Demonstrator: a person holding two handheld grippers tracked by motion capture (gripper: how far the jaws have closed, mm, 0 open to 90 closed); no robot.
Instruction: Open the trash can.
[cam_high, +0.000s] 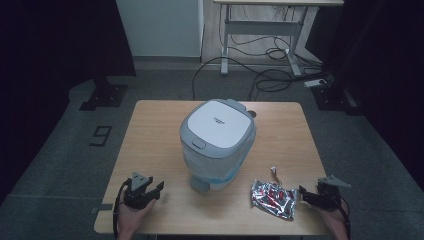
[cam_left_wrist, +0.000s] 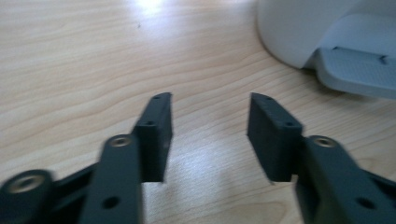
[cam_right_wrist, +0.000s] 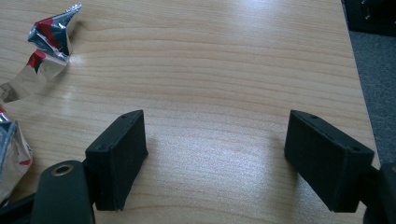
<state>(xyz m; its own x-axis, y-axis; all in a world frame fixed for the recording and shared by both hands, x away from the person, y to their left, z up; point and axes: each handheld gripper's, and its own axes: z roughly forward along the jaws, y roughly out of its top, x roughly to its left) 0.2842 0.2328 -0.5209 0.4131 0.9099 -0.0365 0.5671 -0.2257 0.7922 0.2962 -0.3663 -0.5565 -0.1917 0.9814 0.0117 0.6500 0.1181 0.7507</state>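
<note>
Crumpled foil wrapper lies flat at table's near right, long axis across table. Right gripper nearest, just right of it, jaws wide, nothing between. Left gripper half-open, empty, far side of lidded pedal bin, pedal just ahead.

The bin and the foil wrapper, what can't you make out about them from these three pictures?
- Bin: its inside is hidden by the shut lid in the high view; the lid's print is too small to read.
- Pedal: cut off by the right edge of the left gripper view.
- Foil wrapper: print too small in the high view; cut off by the left edge of the right gripper view.
- Small scrap beyond the wrapper: too small to identify.
</note>
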